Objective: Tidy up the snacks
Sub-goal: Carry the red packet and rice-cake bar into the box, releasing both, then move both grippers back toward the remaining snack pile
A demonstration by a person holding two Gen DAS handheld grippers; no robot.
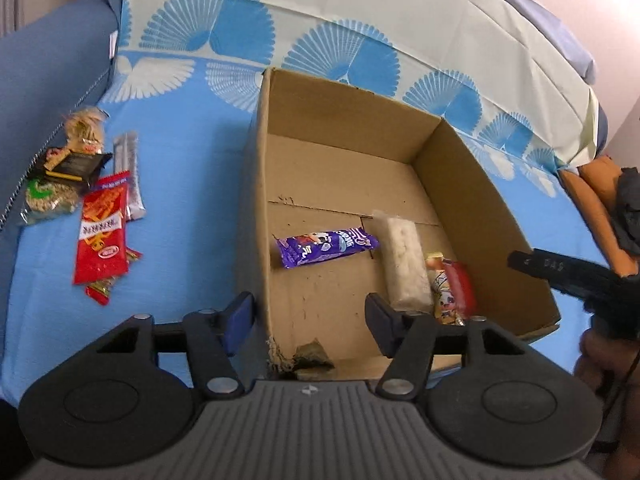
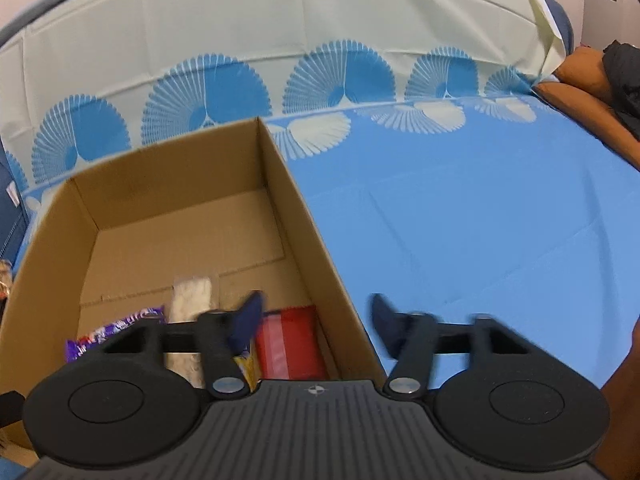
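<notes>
An open cardboard box (image 1: 492, 208) stands on a blue bedsheet. Inside lie a purple snack bar (image 1: 326, 246), a white rice-cracker pack (image 1: 406, 264) and a red-and-yellow packet (image 1: 452, 292). My left gripper (image 1: 310, 320) is open and empty, its jaws straddling the box's near left wall. Loose snacks lie left of the box: a red packet (image 1: 102, 236), a silver stick (image 1: 128, 176), a black packet (image 1: 80, 166) and a green noodle pack (image 1: 44, 200). My right gripper (image 2: 316, 326) is open and empty over the box's right wall (image 2: 320, 240), above a red packet (image 2: 288, 344).
The bedsheet (image 2: 480, 220) spreads to the right of the box. An orange pillow (image 2: 580, 80) with dark cloth on it lies at the far right. A blue quilt (image 1: 48, 60) borders the snack pile on the left. A hand (image 1: 596, 356) shows at the right edge.
</notes>
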